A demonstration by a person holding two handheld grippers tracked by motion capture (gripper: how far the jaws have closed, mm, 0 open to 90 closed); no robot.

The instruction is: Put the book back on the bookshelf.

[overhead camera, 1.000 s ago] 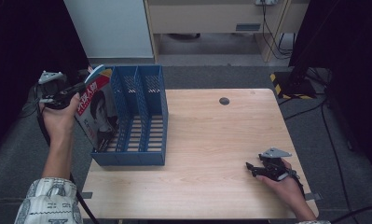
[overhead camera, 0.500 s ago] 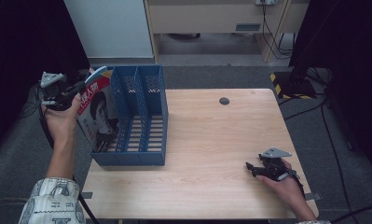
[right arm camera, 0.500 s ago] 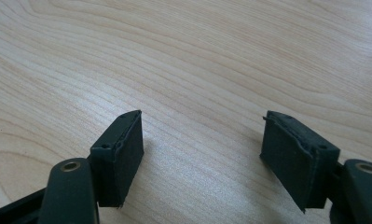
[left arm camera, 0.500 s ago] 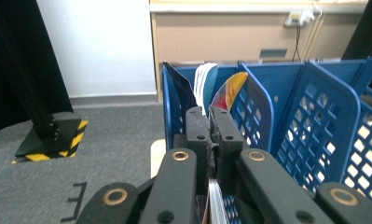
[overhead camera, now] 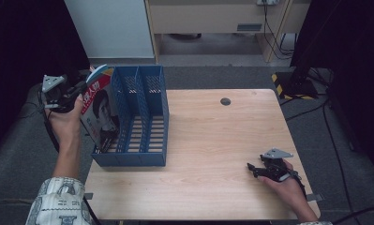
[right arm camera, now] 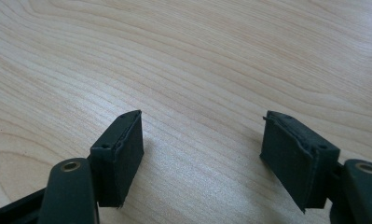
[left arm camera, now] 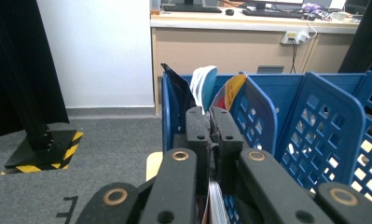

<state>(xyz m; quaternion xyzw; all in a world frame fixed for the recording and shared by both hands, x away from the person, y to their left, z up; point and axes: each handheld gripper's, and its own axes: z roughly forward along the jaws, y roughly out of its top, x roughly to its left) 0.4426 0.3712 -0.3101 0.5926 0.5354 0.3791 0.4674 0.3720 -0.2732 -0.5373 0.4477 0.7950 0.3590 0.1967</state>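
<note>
My left gripper (overhead camera: 79, 91) is pinched tight on the top edge of a magazine (overhead camera: 98, 110). In the left gripper view the two black jaws press together with the thin pages squeezed between them. The magazine stands tilted in the leftmost slot of the blue file rack (overhead camera: 142, 136), with its bottom down inside the slot and its top leaning out to the left. The rack sits on the left side of the wooden table (overhead camera: 208, 140), and its other two slots have nothing in them that I can see.

My right gripper (overhead camera: 252, 169) rests on the near right part of the table, well apart from the rack. Its jaws stand wide apart with bare wood between them.
</note>
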